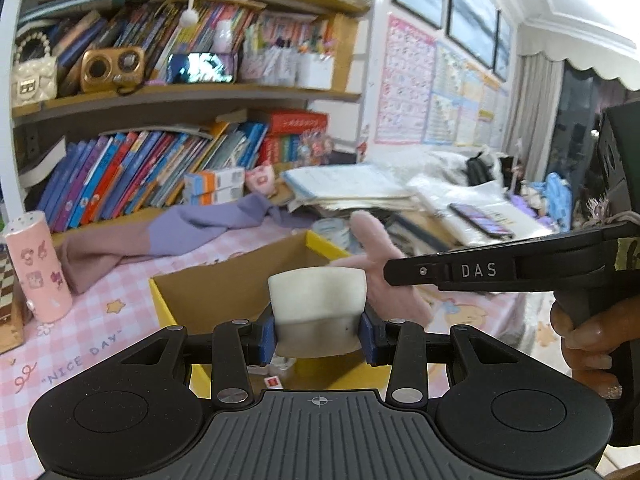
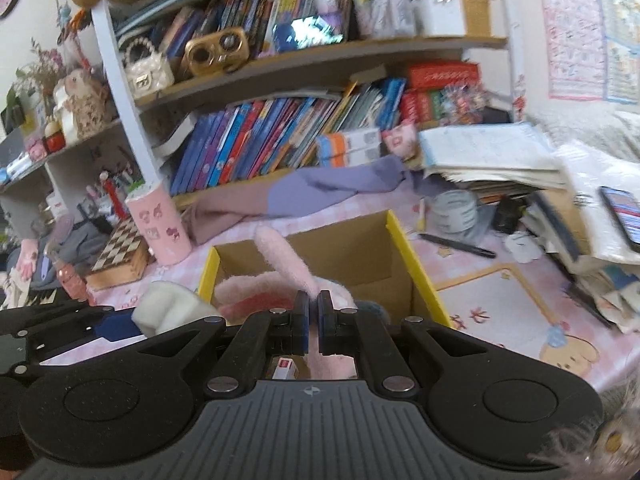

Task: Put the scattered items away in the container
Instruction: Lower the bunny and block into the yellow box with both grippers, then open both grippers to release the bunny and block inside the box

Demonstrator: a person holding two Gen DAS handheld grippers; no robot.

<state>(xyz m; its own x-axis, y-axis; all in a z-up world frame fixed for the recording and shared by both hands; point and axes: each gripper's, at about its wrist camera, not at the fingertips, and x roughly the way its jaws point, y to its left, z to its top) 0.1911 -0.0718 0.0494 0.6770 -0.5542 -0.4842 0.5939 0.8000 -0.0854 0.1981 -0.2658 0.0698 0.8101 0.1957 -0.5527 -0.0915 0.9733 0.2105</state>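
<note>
The left tool (image 1: 318, 334) is clamped on a white foam-like block (image 1: 317, 304), its blue pads pressing the two lower sides, and the block hangs above the open cardboard box (image 1: 224, 292) with the yellow outer wall. The right tool (image 2: 313, 322) is clenched on a pink plush glove (image 2: 280, 276); only a thin part of the fabric sits between the pads, while one fluffy finger sticks up and the rest droops toward the box opening. In my judgement the main risk is here: both tools come over the same small opening, very near each other, so one arm may knock the other and shake a thing loose. The glove is held by a small pinch, so it could slip early and land on the pink checked bench (image 1: 100, 320) and not inside. The block is gripped low, so it may tip forward on release and hit the box rim. A loose part of the glove may also catch on the yellow wall. A small red-and-white packet (image 2: 285, 367) seems to lie already in the box, and falling things could cover it.
</note>
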